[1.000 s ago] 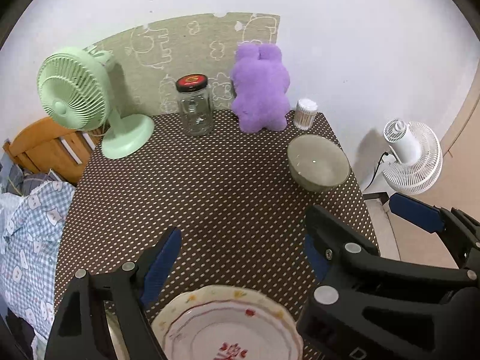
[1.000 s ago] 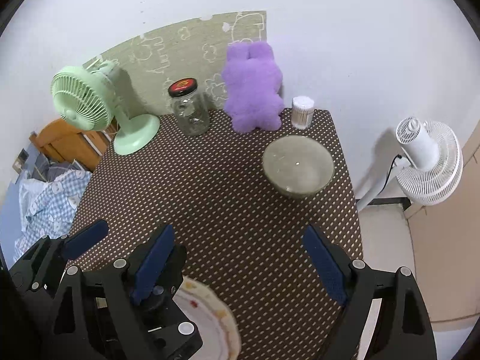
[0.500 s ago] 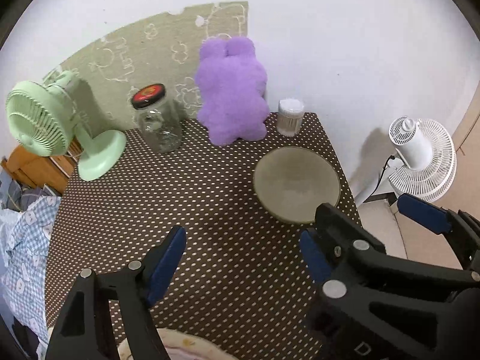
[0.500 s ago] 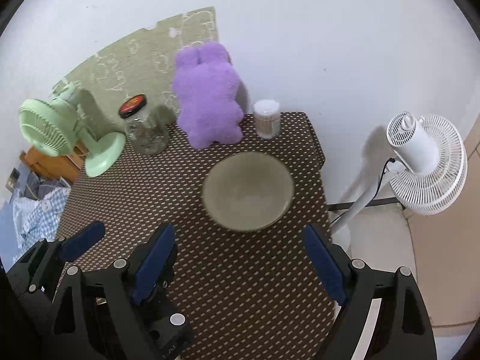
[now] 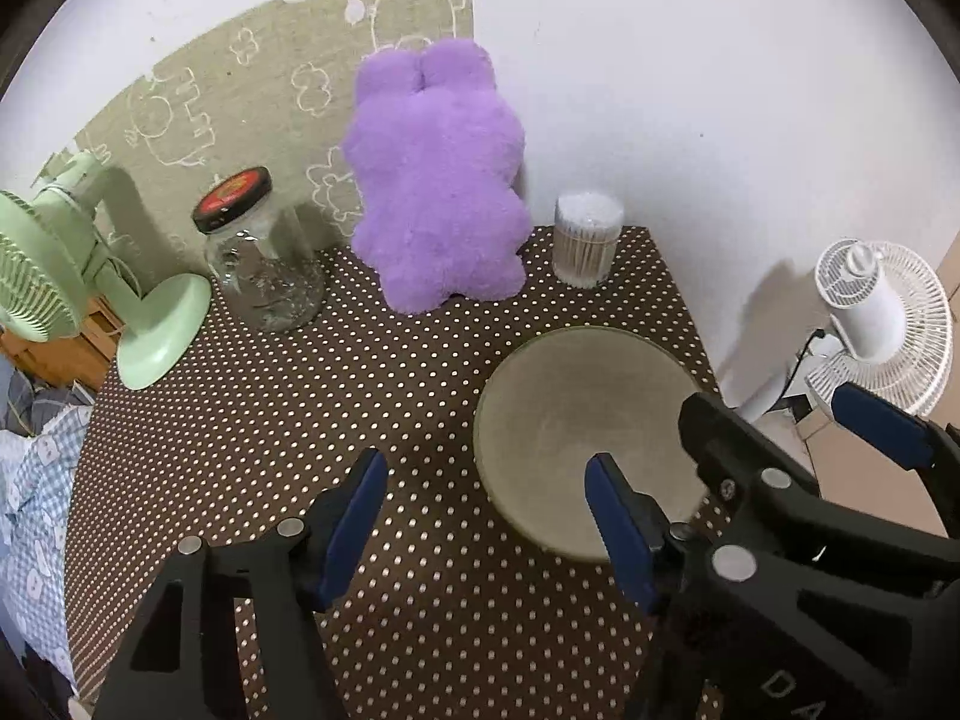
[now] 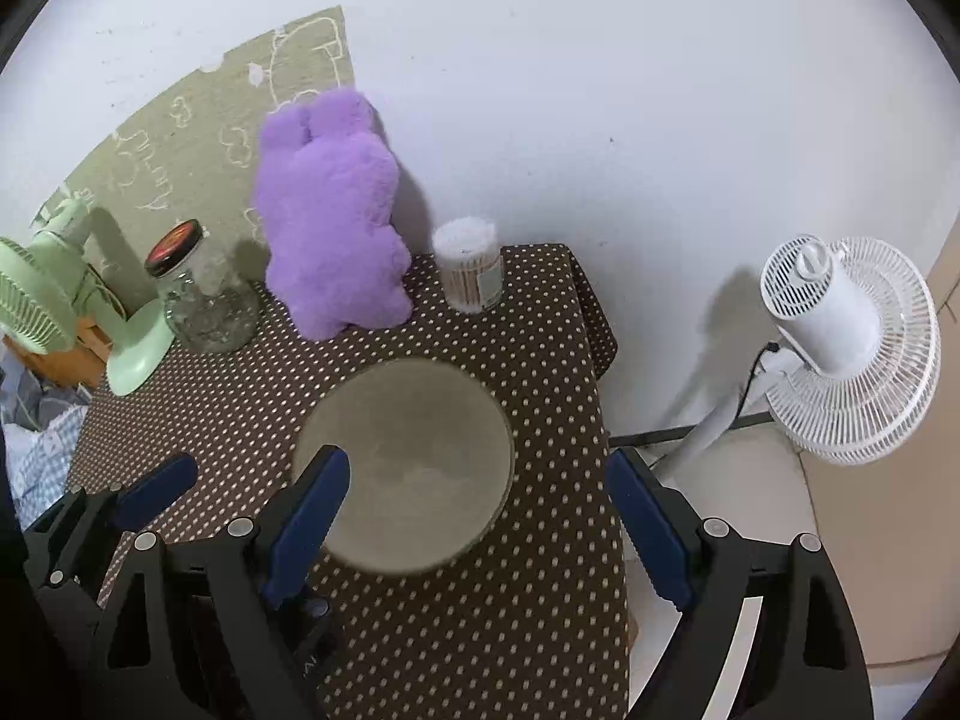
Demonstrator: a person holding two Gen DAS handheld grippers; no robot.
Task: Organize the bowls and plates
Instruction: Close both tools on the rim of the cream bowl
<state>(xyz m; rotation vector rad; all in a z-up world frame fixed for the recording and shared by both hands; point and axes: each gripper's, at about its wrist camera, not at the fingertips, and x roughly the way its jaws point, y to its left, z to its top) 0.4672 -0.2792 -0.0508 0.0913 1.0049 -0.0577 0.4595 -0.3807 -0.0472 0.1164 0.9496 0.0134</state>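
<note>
Dotted brown tablecloth (image 5: 252, 420) — white wall (image 5: 720, 90)

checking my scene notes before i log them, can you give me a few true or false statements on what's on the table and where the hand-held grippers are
1. The grey bowl is empty. True.
2. The glass jar has its lid off. False: a black and red lid sits on it.
3. The purple plush toy stands at the back of the table, against the wall. True.
4. The right hand-held gripper is clamped on the bowl's rim. False: its jaws stand wide, with neither pad pressing on the bowl.
5. The left hand-held gripper holds a plate. False: its jaws are closing with nothing gripped between them, and no plate is in view.
6. The cotton swab container stands beside the plush toy. True.
</note>
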